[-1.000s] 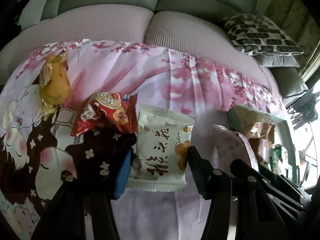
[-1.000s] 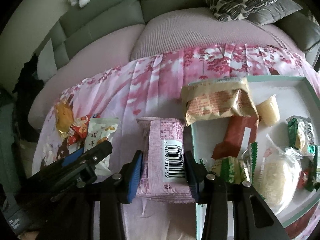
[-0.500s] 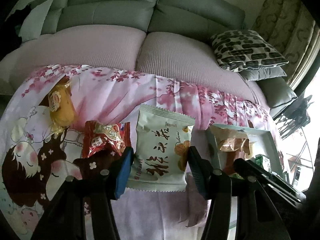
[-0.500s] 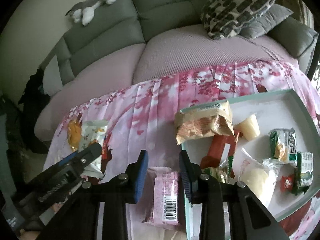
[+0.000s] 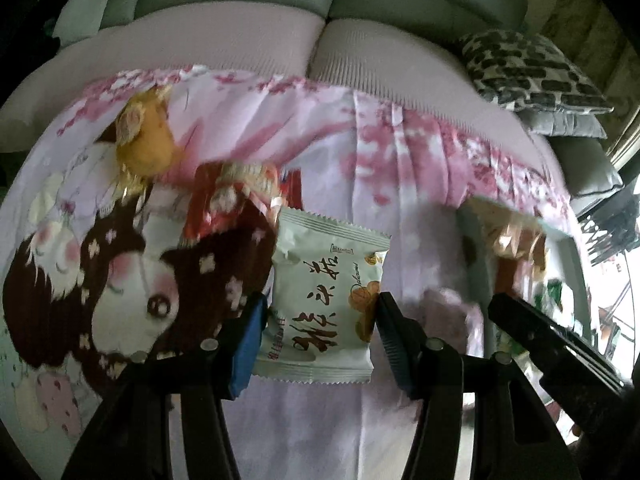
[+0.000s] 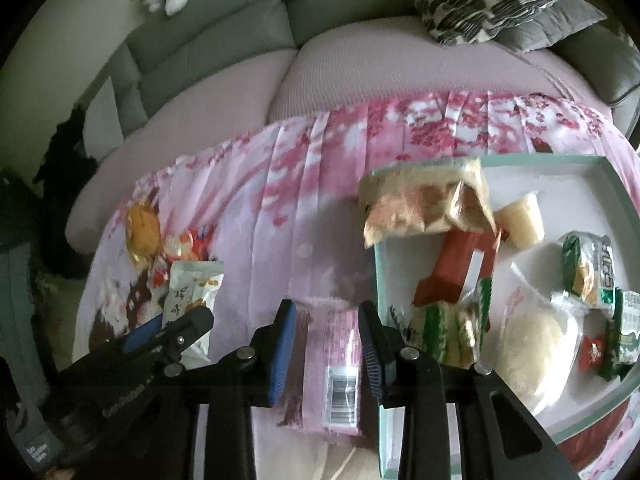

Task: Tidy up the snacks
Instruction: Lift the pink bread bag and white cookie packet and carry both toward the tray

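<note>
Two grippers over the pink floral cloth (image 6: 320, 184): left gripper (image 5: 320, 330) clamped on a pale-green snack packet (image 5: 326, 300); right gripper (image 6: 328, 344) jaws apart astride a pink barcoded wrapper (image 6: 334, 360) just beside the mint-rimmed white tray (image 6: 618, 188).

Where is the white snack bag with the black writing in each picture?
Left wrist view: the white snack bag sits low in the middle, between the left gripper fingers.
Right wrist view: the same bag is far left, low down, partly behind the other gripper's dark body.
Shared landmark: the red packet lies just beyond the bag in both views.
</note>
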`<state>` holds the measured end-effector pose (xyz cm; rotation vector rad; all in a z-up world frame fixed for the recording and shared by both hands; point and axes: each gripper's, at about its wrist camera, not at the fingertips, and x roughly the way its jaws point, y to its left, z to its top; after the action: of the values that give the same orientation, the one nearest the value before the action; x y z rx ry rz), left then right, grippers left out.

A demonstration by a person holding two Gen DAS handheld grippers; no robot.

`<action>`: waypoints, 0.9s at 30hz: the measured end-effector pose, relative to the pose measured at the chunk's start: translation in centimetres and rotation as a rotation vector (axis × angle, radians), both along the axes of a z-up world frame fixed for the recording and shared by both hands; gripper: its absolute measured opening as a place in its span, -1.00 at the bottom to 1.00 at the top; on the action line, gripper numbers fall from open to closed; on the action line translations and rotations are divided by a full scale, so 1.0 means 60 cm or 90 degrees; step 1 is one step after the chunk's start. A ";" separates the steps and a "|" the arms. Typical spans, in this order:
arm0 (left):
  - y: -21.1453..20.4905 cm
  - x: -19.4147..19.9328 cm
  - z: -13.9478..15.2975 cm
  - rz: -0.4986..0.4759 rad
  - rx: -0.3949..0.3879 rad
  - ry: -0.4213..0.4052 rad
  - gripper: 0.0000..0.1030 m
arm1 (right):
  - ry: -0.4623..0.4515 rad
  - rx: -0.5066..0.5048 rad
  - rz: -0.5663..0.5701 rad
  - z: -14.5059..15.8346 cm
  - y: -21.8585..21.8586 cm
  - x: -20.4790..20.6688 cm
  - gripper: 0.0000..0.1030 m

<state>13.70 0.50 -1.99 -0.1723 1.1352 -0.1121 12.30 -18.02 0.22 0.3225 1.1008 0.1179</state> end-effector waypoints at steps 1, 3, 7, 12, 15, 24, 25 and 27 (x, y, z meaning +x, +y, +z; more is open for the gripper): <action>0.000 -0.006 -0.004 -0.002 0.002 0.005 0.11 | 0.005 -0.002 0.005 -0.004 0.003 -0.003 -0.30; 0.001 -0.020 -0.006 -0.005 0.005 0.010 0.11 | 0.015 -0.009 0.019 -0.010 0.012 -0.009 -0.19; 0.015 -0.033 0.003 0.006 0.014 0.001 0.11 | 0.026 -0.024 0.031 -0.018 0.024 -0.016 0.13; 0.028 -0.033 0.010 0.015 0.009 -0.003 0.12 | 0.043 -0.038 0.042 -0.030 0.034 -0.019 0.13; 0.030 -0.028 0.010 0.017 0.005 -0.004 0.12 | 0.063 -0.045 0.040 -0.044 0.036 -0.016 0.13; 0.037 -0.026 0.010 0.026 0.004 -0.002 0.12 | 0.062 -0.016 0.076 -0.050 0.060 -0.015 0.14; 0.037 -0.026 0.011 0.027 0.004 -0.002 0.12 | 0.059 -0.015 0.078 -0.049 0.062 -0.015 0.14; 0.036 -0.026 0.011 0.027 0.005 -0.003 0.12 | 0.056 -0.022 0.082 -0.048 0.066 -0.016 0.15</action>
<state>12.13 2.67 -1.33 -0.1889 1.1260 -0.0699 11.31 -14.09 -2.63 0.2278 1.2098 0.2007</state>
